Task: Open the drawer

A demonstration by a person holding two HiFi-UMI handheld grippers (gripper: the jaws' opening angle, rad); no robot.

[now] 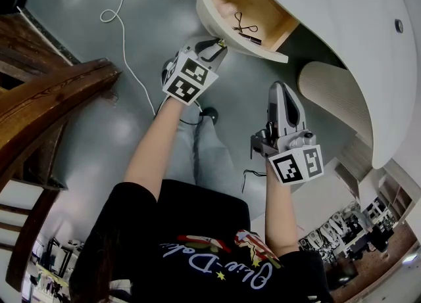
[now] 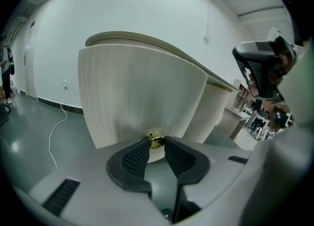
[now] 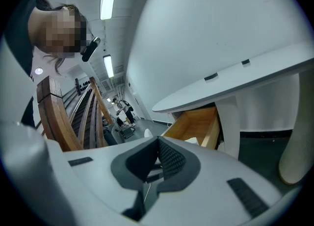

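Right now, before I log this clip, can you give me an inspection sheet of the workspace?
Surface: white curved desk above the drawer.
Job's things: drawer stands open, wooden inside; brass knob on its front.
Clutter: small black item lying in the drawer.
Grippers: left gripper has its fingers closed on the knob; right gripper shut, empty, apart from the drawer.
Cables: white cable loose on the floor.
Surroundings: grey floor; wooden stair railing at the left.

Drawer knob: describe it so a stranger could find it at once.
Start at the white curved desk and find its open drawer with the wooden inside. On the drawer's ribbed, rounded front sits a small knob, pinched in the left tool. It is the only shiny brass piece.
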